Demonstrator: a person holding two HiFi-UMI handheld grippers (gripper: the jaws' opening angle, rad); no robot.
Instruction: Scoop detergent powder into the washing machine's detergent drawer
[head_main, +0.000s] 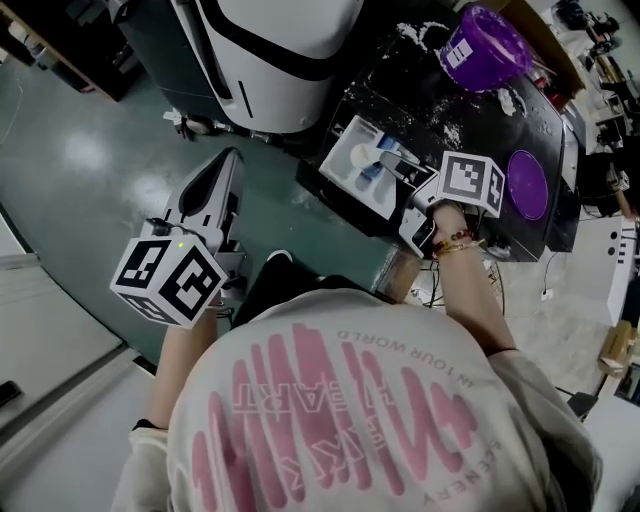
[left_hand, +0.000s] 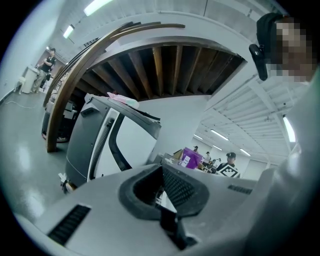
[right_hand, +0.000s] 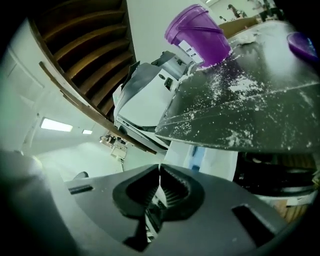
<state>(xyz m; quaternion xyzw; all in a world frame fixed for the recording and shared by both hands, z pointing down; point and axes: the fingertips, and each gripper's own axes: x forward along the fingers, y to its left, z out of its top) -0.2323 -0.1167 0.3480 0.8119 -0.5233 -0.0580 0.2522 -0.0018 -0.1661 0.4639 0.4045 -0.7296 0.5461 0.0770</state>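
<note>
Green-grey flooring (head_main: 80, 150) is filling the left of the head view, with a white machine body (head_main: 290, 60) cut off at the top edge. To its right a black top panel (head_main: 420, 90) is carrying spilled white powder (head_main: 440, 115), a purple bucket (head_main: 485, 45) at its far edge and a purple lid (head_main: 527, 185) lying flat near its right side.

The detergent drawer (head_main: 352, 165) is standing pulled out from the side of the black unit, below the panel. A blue shape is sitting inside it; whether this is a compartment wall or a scoop is not resolving.

The right gripper (head_main: 392, 168) is reaching over the drawer's right end. Its own view is showing the jaws pressed together at the tips (right_hand: 160, 172), with nothing made out between them. That view is also showing the powder (right_hand: 240, 87), the bucket (right_hand: 197, 32), the lid (right_hand: 304, 45) cropped at the frame edge, and the drawer (right_hand: 200, 160) partly hidden behind the jaws.

The left gripper (head_main: 232, 158) is hanging over bare floor, well apart from the drawer. Its jaws are likewise meeting at the tips (left_hand: 161, 169) and gripping nothing.

The person's printed shirt (head_main: 350, 410) is covering the lower head view and hiding most of both arms.
</note>
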